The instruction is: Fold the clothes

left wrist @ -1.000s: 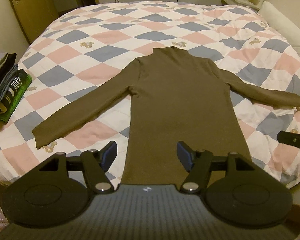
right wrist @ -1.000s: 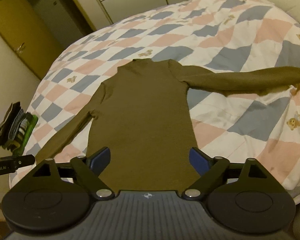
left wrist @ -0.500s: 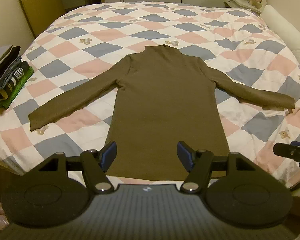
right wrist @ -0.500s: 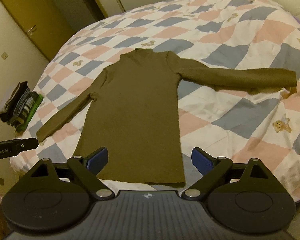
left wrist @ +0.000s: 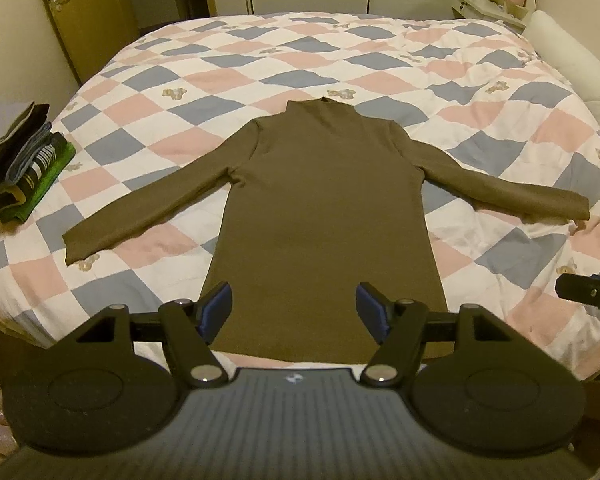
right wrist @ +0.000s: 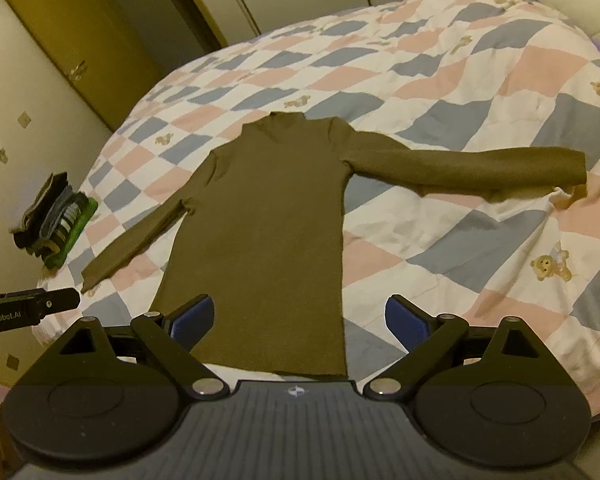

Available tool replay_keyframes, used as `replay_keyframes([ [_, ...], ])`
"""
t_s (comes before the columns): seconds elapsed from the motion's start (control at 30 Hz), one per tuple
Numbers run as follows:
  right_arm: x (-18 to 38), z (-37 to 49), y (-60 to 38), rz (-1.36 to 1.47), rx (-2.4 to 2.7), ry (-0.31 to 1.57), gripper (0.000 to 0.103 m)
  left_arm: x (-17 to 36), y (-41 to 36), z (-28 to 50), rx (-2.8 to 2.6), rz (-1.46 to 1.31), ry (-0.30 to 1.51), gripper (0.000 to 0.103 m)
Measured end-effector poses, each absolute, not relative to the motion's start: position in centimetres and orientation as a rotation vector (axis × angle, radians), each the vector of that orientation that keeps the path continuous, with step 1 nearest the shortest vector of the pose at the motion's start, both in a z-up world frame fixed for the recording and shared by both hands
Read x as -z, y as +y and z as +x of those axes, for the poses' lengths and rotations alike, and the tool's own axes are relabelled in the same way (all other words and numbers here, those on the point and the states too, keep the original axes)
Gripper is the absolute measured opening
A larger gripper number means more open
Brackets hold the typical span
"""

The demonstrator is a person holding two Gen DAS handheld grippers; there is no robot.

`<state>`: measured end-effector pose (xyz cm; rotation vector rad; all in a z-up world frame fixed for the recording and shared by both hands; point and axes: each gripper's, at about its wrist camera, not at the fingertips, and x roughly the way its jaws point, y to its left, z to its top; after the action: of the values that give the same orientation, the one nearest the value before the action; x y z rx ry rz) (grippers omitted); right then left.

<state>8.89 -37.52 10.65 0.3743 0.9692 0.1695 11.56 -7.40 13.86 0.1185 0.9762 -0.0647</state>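
Folded stack (left wrist: pixel 24 168) at bed's left edge. Olive long-sleeve top (left wrist: pixel 324 216) flat on checkered quilt (left wrist: pixel 340 64), mid-bed. Long axis runs hem→collar: hem at near edge by the tongs, collar pointing away twd wardrobe. Sleeves splayed out L & R. Left tongs (left wrist: pixel 296 308) spread, empty, above the hem. Right tongs (right wrist: pixel 300 320) spread, empty, near hem's right corner.

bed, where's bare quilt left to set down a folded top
The widest free quilt is beyond the collar of the shirt, up to the far edge. Another patch lies right of the body, below the right sleeve. The left edge is crowded by the folded pile and left sleeve.
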Motion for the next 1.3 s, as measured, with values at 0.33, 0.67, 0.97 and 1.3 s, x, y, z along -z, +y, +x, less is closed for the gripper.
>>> replay_keyframes([
  [0.33,-8.5,10.3,-39.7,0.455,-0.105,0.993,0.096,-10.7,-4.7,15.2,0.052,0.009,1.05,0.067],
  [0.67,-3.6,15.4,-36.7,0.474,-0.069,1.115,0.096,-3.3,4.7,21.8,-0.073,-0.243,1.199,0.067],
  [0.97,4.1,24.6,-29.5,0.493,-0.03,1.299,0.095,4.2,13.6,30.0,-0.187,-0.436,1.261,0.062],
  [1.3,7.9,31.6,-24.6,0.448,-0.028,1.256,0.085,9.7,26.0,33.5,-0.395,-0.769,1.094,0.056],
])
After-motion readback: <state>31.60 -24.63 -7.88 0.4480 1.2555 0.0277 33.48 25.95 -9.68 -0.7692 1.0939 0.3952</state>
